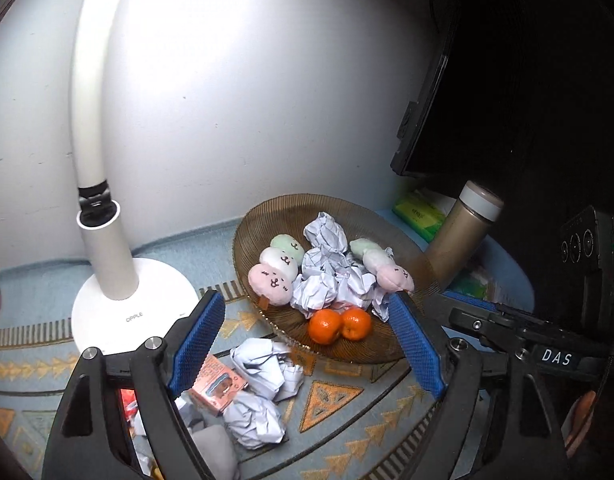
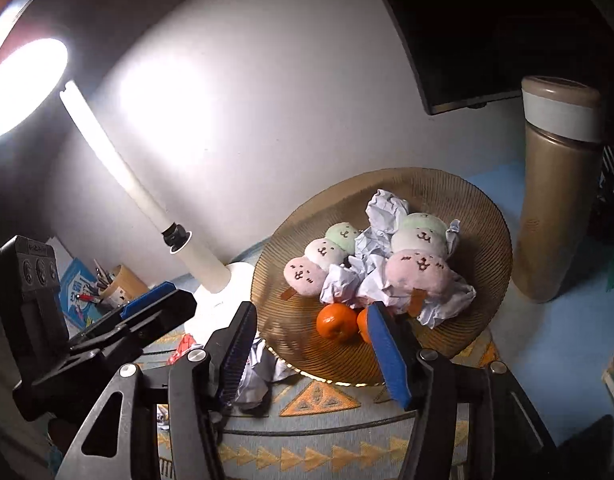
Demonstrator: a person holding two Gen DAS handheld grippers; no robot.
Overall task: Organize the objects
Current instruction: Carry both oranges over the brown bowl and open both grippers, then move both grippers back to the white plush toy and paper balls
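Left hand-held gripper [image 1: 303, 344] spread wide, blue pads apart, nothing pinched between them; hovering over the near rim of the amber plate [image 1: 263, 216]

Right hand-held gripper [image 2: 311, 350] also spread, less widely, empty, poised at the near edge of the same plate [image 2: 467, 192]

On the plate: 2 plush skewers, each with green, white and pink faces, left plush skewer [image 1: 277, 266] and right plush skewer [image 1: 381, 264], with crumpled paper balls [image 1: 327, 264] heaped between and under them; 2 oranges [image 1: 339, 324] touching each other at the near side of the plate

On the patterned cloth [image 1: 335, 400] covering the surface, near of the plate: more loose paper balls [image 1: 263, 368] and a small pink box [image 1: 219, 384] just beside them, lying below the left pad

White desk lamp [image 1: 119, 304] left of the plate, base on the cloth, arm curving up, head lit in the right wrist view

Tan thermos bottle [image 2: 559, 184] upright right of the plate, near it; dark monitor [image 1: 427, 120] far right; green pack [image 1: 419, 212] behind the bottle

Pen cup [image 2: 121, 286] and blue booklet [image 2: 77, 284] far left in the right wrist view
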